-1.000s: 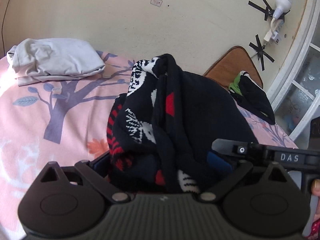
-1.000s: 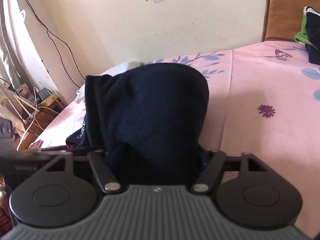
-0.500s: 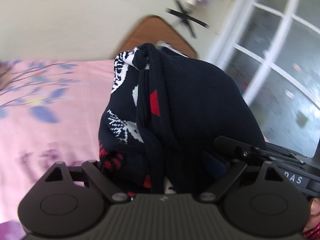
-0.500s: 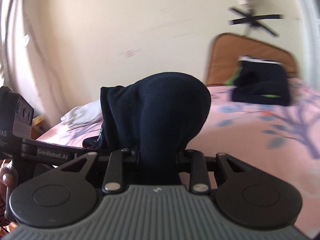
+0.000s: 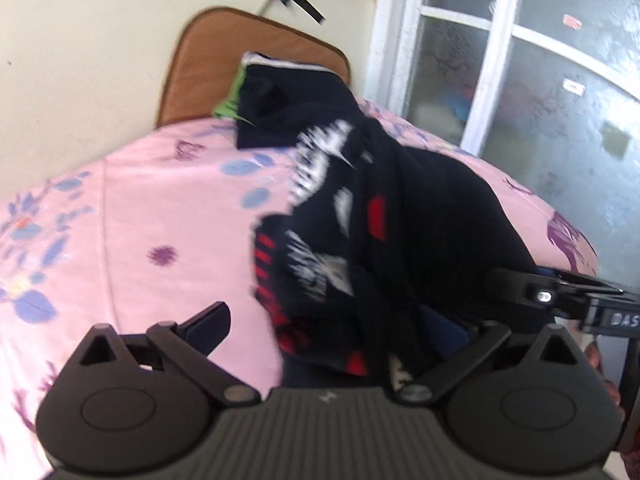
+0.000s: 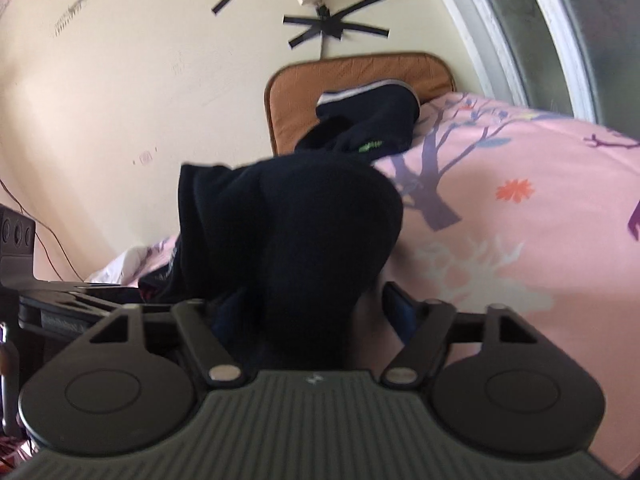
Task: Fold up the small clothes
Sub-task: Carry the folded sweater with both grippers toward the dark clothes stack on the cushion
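A folded dark navy sweater with white and red patterns [image 5: 384, 236] lies bunched between both grippers, above the pink floral bed sheet [image 5: 160, 208]. My left gripper [image 5: 340, 320] has its jaws spread wide; the left finger [image 5: 208, 324] stands clear of the cloth and the sweater sags between them. My right gripper [image 6: 304, 308] also has its jaws apart, with the plain dark side of the sweater [image 6: 296, 232] draped over the gap. The right gripper's body [image 5: 568, 300] shows in the left wrist view, right beside the sweater.
A stack of folded dark clothes with green trim [image 5: 280, 108] sits at the bed's far end against a brown cushion [image 5: 208, 56]; it also shows in the right wrist view [image 6: 368, 120]. A window [image 5: 520, 80] is at the right. A white garment [image 6: 120, 264] lies far left.
Both grippers swung round toward the window end of the bed with the sweater. Both sets of jaws have spread apart from their earlier closed hold.
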